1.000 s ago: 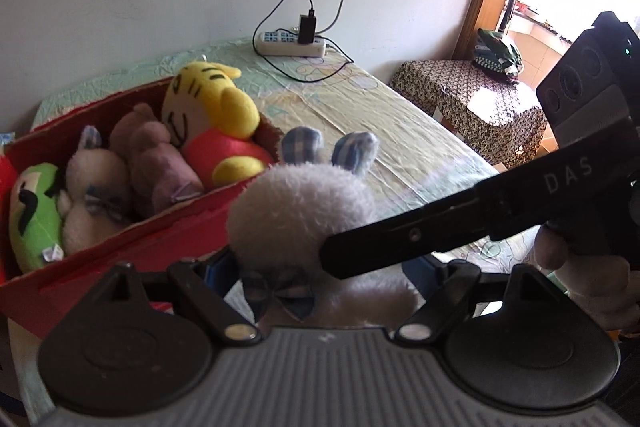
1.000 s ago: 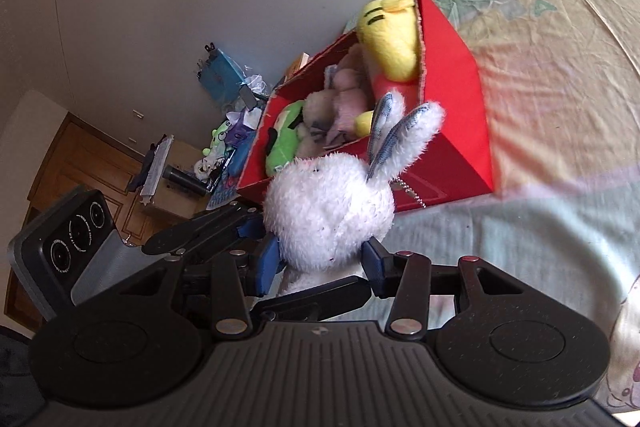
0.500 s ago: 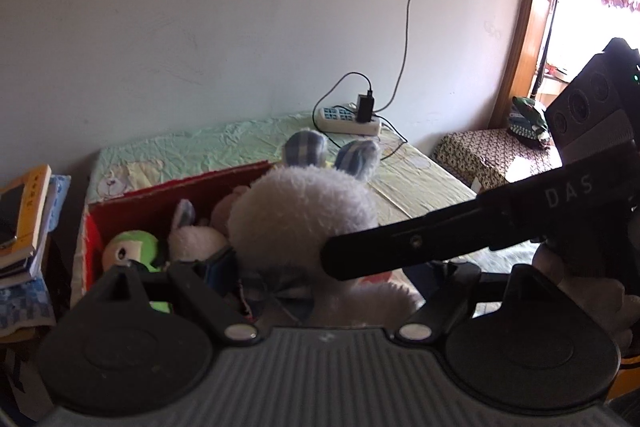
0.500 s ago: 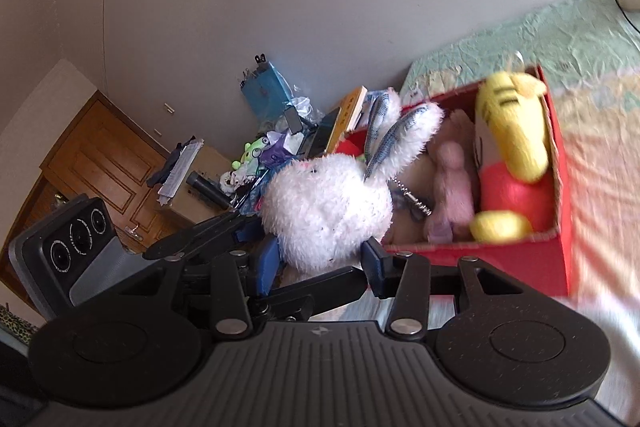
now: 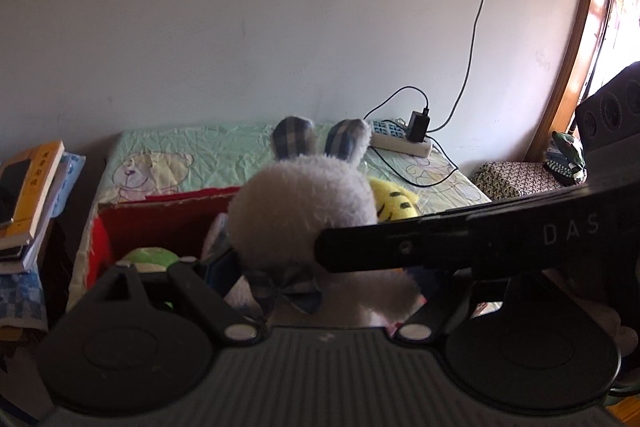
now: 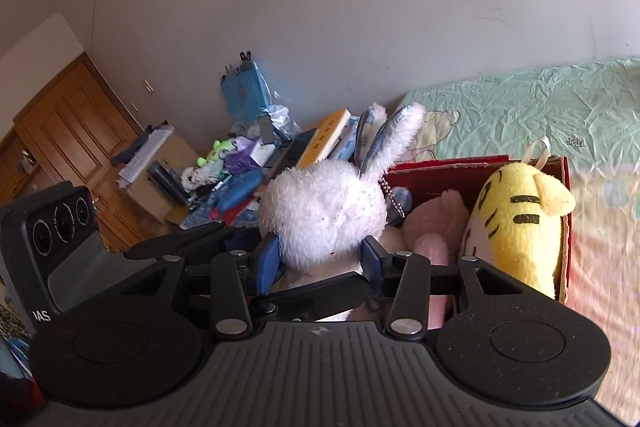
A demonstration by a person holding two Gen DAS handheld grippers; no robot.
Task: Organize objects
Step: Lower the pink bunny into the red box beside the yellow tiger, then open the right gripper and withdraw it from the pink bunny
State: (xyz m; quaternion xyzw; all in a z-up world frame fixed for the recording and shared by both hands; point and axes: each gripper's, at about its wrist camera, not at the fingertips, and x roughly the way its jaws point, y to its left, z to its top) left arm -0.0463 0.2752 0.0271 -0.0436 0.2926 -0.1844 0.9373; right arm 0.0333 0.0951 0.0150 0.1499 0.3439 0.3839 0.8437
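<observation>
A white fluffy plush rabbit (image 5: pixel 304 211) with blue plaid ears and a bow is held between both grippers over the red box (image 5: pixel 168 223). My left gripper (image 5: pixel 320 279) is shut on its body. My right gripper (image 6: pixel 320 255) is shut on its body too, its blue pads pressing both sides; the rabbit (image 6: pixel 324 211) shows there with ears up. The red box (image 6: pixel 452 165) on the bed holds a yellow tiger plush (image 6: pixel 520 223), a pink plush (image 6: pixel 436 227) and a green plush (image 5: pixel 148 259). The right gripper's arm (image 5: pixel 480 239) crosses the left view.
The bed has a green printed sheet (image 6: pixel 540 111). A power strip with charger and cable (image 5: pixel 404 141) lies at the bed's far edge. Stacked books (image 5: pixel 28 195) sit left of the bed. A cluttered desk (image 6: pixel 240 163) and wooden door (image 6: pixel 72 123) are beyond. A patterned stool (image 5: pixel 516 179) stands right.
Both grippers have lifted the rabbit from in front of the box and carried it over the box's open top. The box and its plush toys now sit below and behind the rabbit.
</observation>
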